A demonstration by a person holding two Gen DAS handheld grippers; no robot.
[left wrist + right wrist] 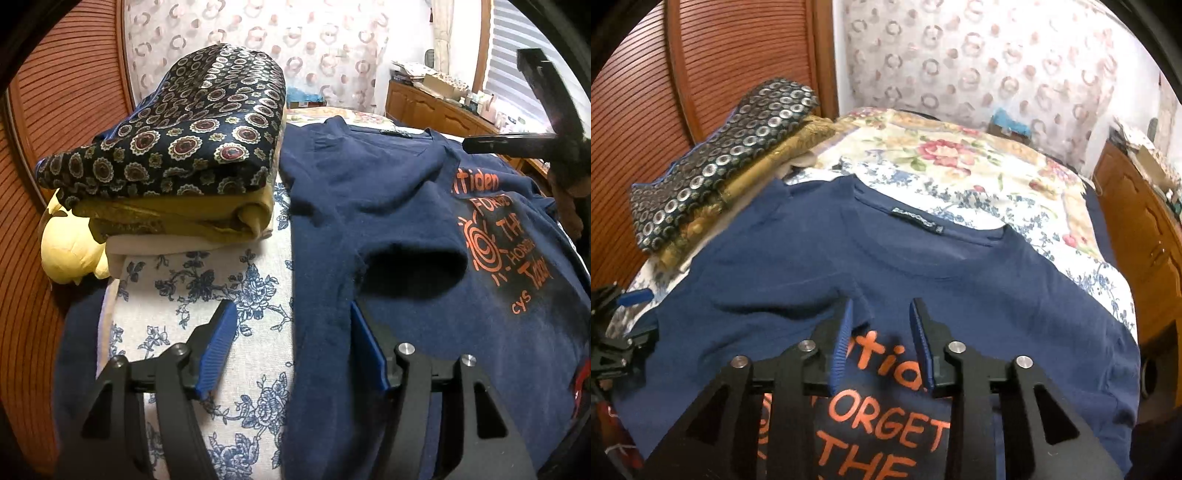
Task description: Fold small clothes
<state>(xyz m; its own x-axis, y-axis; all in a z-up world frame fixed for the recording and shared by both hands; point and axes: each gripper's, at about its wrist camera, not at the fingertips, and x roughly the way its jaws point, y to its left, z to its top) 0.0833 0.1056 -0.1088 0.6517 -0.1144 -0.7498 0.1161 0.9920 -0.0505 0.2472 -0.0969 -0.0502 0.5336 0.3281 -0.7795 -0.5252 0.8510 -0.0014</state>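
Folding in hand: a navy blue cotton T-shirt with orange printed lettering (923, 258) is spread on the blue-and-white floral bedspread (207, 295), collar away from the cameras, its left sleeve (406, 258) already turned in over the body.
Left gripper (291, 339): the blue-padded fingers are held wide apart over the shirt's left edge; nothing is gripped.
Right gripper (882, 332): the fingers are parted more narrowly above the orange print, near a folded edge of cloth; no fabric is seen clamped between them.
Done so far: a stack of folded clothes (177, 177), topped by a dark medallion-patterned piece over a mustard one, is set just beside the shirt, to its left.
Left to do: judging by the lie of the shirt, the right side and the lengthwise fold are not yet made, and the shirt is not yet added to the stack.
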